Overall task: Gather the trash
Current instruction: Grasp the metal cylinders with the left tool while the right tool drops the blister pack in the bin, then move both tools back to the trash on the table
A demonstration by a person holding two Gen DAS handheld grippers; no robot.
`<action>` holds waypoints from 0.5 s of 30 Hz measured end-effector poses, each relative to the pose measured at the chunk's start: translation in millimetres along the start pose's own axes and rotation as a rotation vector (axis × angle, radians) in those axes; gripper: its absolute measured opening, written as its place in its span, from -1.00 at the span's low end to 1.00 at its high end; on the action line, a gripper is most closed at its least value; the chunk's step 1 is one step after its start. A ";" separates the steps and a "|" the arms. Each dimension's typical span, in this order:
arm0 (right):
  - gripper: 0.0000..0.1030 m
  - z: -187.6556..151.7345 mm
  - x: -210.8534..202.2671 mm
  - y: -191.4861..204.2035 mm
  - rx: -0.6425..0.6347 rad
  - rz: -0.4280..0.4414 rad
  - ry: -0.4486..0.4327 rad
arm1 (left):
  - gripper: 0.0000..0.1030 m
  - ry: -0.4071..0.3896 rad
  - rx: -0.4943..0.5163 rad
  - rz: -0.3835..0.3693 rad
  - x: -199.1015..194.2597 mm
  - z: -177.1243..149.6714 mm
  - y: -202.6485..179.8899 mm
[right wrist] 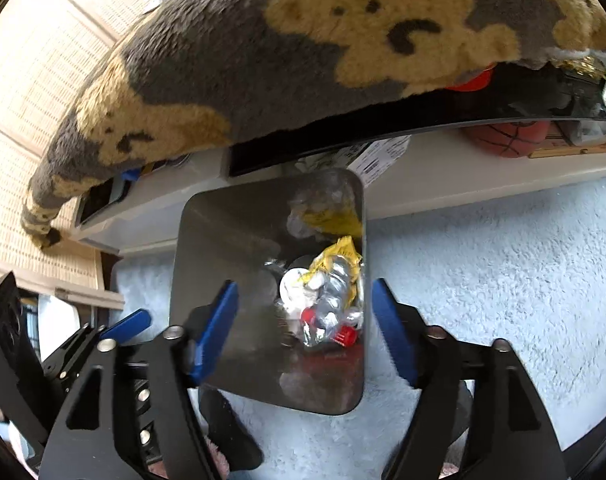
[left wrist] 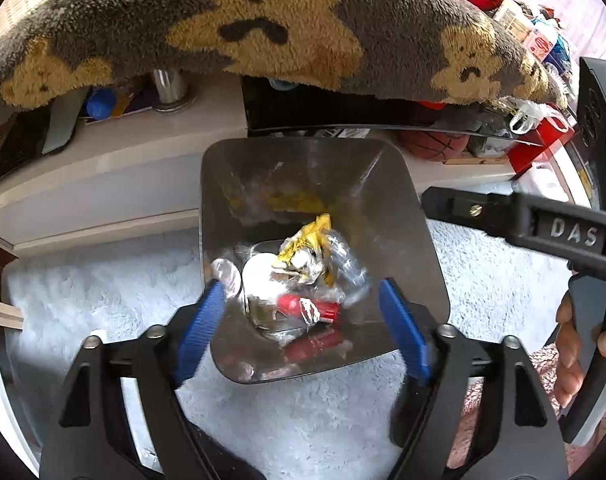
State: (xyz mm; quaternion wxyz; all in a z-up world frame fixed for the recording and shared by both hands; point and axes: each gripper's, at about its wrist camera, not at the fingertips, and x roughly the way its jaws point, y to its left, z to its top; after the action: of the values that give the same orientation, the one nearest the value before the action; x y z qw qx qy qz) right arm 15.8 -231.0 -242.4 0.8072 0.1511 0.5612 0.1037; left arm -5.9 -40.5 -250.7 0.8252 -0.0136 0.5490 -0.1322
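Above steel trash bin (left wrist: pixel 223 184) holding crumpled wrappers (left wrist: pixel 303 256): left gripper (left wrist: pixel 303 320) and right gripper (right wrist: pixel 303 328), fingers apart, empty.

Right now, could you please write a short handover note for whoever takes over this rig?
Left tool: open, empty, hovering over the metal bin.
Right tool: open, empty, also above the bin's mouth.
The bin stands on the pale fluffy rug, in front of a low white unit draped with a bear-print blanket.
Done: trash is in the bin, namely a yellow wrapper, crumpled clear plastic, red caps and a white piece.
Left: no loose trash shows on the rug in either view; check the rest of the room, including the clutter around the unit, before finishing.
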 end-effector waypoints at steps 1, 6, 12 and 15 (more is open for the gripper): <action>0.56 1.0 -2.8 -2.1 0.010 -0.006 -0.010 | 0.57 -0.003 -0.004 0.002 -1.0 0.0 0.9; 0.87 4.5 -10.2 -8.6 0.033 -0.013 -0.029 | 0.75 -0.023 -0.008 0.011 -7.1 3.0 2.3; 0.87 6.5 -16.3 -11.5 0.051 0.018 -0.032 | 0.79 -0.049 -0.017 0.002 -18.2 8.0 1.2; 0.87 11.8 -29.8 -11.6 0.045 0.019 -0.073 | 0.80 -0.075 -0.024 0.000 -29.4 14.4 4.0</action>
State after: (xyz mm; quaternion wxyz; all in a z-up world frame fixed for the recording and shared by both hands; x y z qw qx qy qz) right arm 16.4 -253.3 -216.7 0.8224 0.1782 0.5321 0.0934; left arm -2.6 -31.6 -219.1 0.8451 -0.0285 0.5190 -0.1248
